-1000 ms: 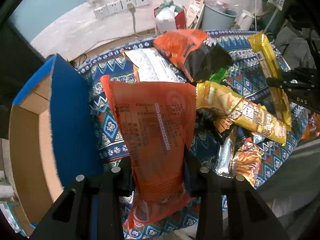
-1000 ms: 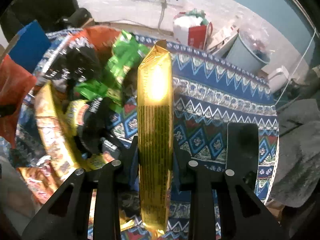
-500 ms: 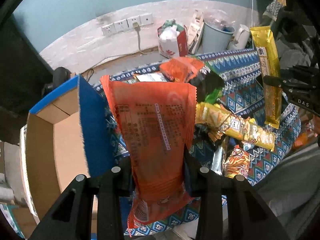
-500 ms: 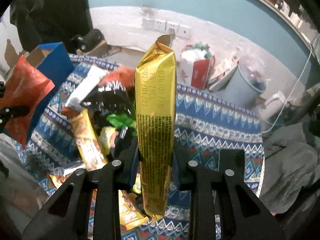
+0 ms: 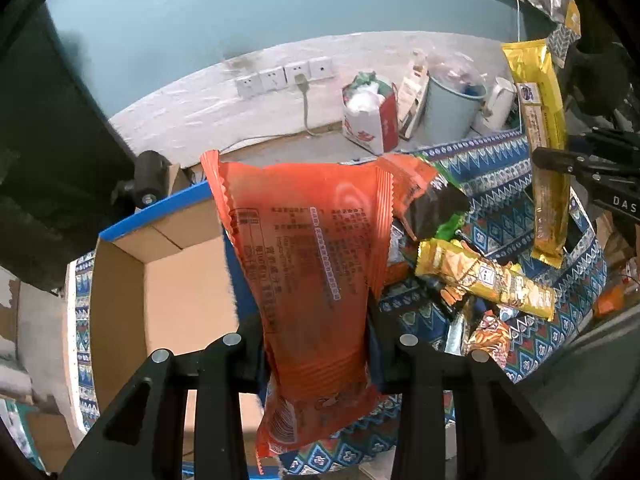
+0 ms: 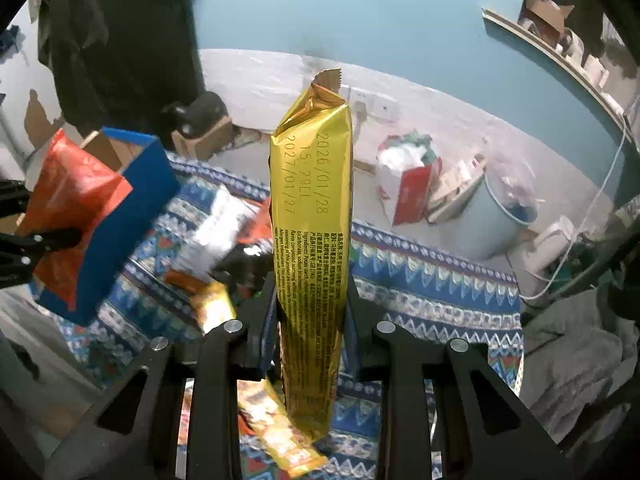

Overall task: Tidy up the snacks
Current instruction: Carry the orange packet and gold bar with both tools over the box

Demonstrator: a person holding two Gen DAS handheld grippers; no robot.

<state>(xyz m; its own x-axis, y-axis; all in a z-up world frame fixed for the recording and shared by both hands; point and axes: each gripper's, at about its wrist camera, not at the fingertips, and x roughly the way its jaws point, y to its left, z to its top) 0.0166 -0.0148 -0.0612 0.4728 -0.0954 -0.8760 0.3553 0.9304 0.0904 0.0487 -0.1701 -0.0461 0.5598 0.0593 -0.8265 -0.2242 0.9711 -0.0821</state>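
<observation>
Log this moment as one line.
left tongs: grip orange bag | right tongs: grip gold pack | box: open

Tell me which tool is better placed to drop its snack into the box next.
Left. The left tool holds the orange packet right beside the open cardboard box. The right tool holds the gold packet over the snack pile, farther from the box.

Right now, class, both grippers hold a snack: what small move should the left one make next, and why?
Probably swing the left gripper leftward over the open cardboard box: it is clamped on the orange packet, lifted beside the box's blue wall.
</observation>
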